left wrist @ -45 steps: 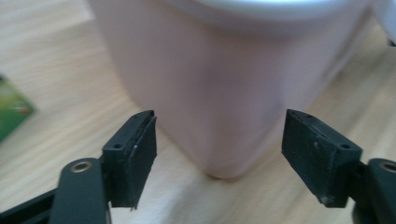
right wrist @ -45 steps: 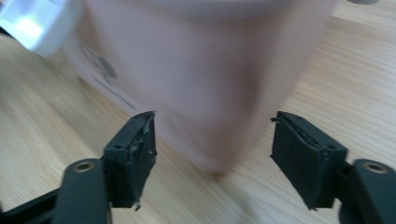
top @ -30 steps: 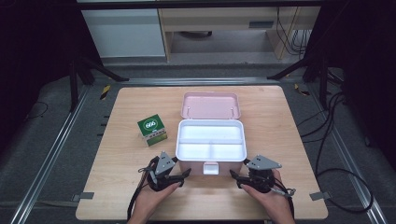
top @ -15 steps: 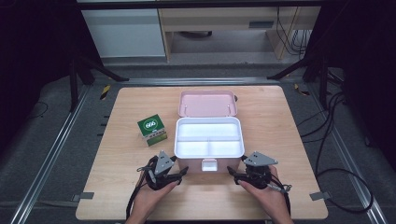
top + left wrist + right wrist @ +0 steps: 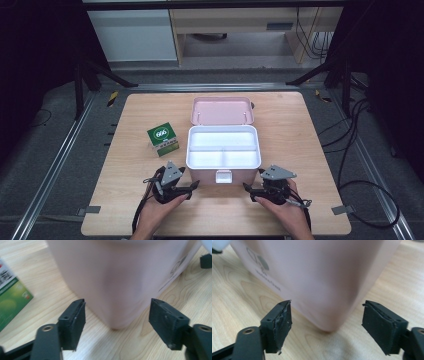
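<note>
— Jaws? Both pairs spread, just opened wider, pinching nothing: left gripper (image 5: 192, 186) and right gripper (image 5: 248, 187) face the near corners of the open pink box (image 5: 223, 152).

— Setting? Pale wood worktop (image 5: 295, 135) ringed by dark floor and cables (image 5: 360, 150); green carton (image 5: 163, 139) left of the box, the lid (image 5: 222, 110) lying behind it.
</note>
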A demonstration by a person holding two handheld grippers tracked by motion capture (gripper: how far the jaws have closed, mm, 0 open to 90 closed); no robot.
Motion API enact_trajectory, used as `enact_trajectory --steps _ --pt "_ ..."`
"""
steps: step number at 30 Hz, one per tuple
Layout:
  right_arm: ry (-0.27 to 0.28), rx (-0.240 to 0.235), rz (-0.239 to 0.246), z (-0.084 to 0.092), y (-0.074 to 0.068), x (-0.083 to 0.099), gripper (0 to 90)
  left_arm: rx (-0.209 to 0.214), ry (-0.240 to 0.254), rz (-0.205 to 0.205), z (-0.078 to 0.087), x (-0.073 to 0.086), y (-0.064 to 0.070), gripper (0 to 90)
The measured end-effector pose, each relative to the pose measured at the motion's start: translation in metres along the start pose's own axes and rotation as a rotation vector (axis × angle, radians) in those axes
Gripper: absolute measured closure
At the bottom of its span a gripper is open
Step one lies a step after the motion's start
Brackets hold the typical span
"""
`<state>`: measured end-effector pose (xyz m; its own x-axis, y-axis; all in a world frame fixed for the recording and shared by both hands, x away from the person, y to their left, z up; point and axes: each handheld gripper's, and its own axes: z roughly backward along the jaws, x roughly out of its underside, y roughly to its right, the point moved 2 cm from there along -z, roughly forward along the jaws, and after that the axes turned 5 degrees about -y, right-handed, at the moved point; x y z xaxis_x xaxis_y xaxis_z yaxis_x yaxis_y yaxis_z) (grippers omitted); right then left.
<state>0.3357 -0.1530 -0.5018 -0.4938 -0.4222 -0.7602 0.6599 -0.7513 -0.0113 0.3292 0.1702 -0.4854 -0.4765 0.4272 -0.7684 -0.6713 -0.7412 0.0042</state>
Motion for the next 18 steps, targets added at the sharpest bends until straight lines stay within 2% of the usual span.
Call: enact_trajectory --steps 3,4,5,9,12,18 --pt "-0.005 0.008 -0.002 0.004 0.000 0.004 23.2 -0.003 0.002 0.012 0.008 0.002 -0.008 22.6" --pt "-0.004 0.009 -0.002 0.006 0.001 0.005 23.6 0.001 0.004 0.016 0.014 0.002 -0.015 22.6" --pt "-0.001 0.012 -0.010 0.010 0.003 0.008 24.4 -0.006 -0.007 0.015 0.017 0.001 -0.019 18.7" --pt "0.005 0.024 -0.031 0.018 0.011 0.012 24.9 -0.044 -0.046 -0.015 0.029 -0.002 -0.038 15.5" --pt "0.013 0.037 -0.060 0.023 0.019 0.015 24.7 -0.056 -0.066 -0.015 0.038 -0.006 -0.052 14.0" --pt "0.010 0.057 -0.102 0.026 0.030 0.020 23.8 -0.081 -0.116 -0.076 0.049 -0.018 -0.065 12.8"
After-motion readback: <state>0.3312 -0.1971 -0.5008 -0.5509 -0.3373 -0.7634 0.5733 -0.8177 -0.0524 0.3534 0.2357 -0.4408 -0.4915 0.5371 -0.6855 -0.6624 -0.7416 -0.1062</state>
